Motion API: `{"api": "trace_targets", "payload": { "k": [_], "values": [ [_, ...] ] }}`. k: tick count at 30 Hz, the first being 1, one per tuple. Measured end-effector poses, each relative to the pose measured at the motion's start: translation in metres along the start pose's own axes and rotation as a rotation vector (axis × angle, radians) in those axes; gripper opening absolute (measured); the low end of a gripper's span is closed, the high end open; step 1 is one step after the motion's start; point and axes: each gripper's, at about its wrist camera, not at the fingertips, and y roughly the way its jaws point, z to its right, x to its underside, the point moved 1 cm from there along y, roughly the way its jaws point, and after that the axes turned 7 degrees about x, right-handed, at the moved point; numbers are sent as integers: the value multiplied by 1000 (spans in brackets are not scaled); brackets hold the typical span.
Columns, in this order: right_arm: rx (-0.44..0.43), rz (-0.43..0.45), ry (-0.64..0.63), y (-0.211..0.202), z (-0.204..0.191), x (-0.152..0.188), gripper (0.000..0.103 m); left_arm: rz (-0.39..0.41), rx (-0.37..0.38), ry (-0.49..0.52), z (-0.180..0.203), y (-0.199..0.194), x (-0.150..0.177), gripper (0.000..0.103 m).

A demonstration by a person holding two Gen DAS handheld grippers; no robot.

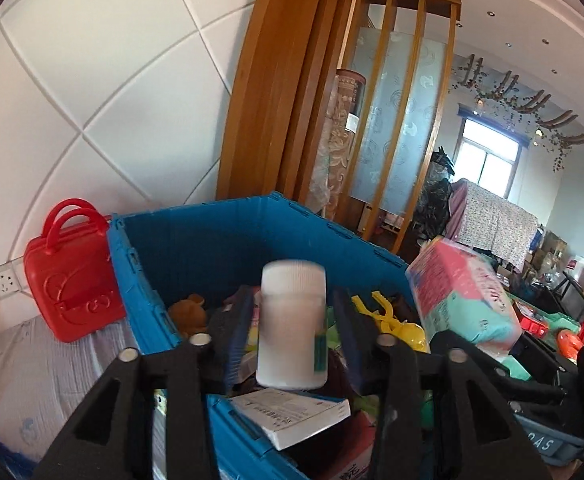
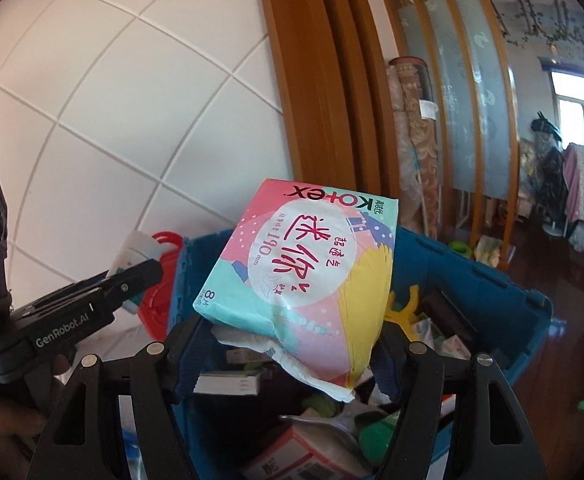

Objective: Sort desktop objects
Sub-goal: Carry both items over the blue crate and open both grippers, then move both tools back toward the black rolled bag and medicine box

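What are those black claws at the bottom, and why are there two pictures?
A person holds two black grippers, each with a camera looking along its fingers. One picture comes from the left gripper, one from the right gripper. A white bottle sits loose between the left one's open fingers. A pink-and-green pack is between the right fingers; whether it's squeezed, I can't tell. Below is a blue crate of mixed things, a red toy bag beside it.
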Motion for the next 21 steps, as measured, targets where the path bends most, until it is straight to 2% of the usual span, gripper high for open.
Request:
{"api": "trace_targets", "payload": {
  "k": [1,2,4,7,10,12,14,21],
  "values": [
    [19,-7,5,4,3,1,82,-24,-3,9,0,8,0,88],
    [45,-4,7,5,8,3,101,-24,-11,10,-2,11,1,100],
    [53,20,10,0,14,2,102,15,-19,25,-6,6,7,100],
    [29,49,5,-12,10,4,102,41,-82,48,-18,-4,16,100],
    [-4,90,-13,-21,-1,7,102,41,-129,33,-35,-13,20,100],
    [-31,106,-30,-25,-14,10,102,41,-165,25,-46,-24,26,100],
    [-65,111,-51,-32,-34,18,102,48,-248,34,-60,-36,33,100],
    [-137,127,-128,-55,-101,58,102,33,-350,20,-102,-74,62,100]
  ]
}}
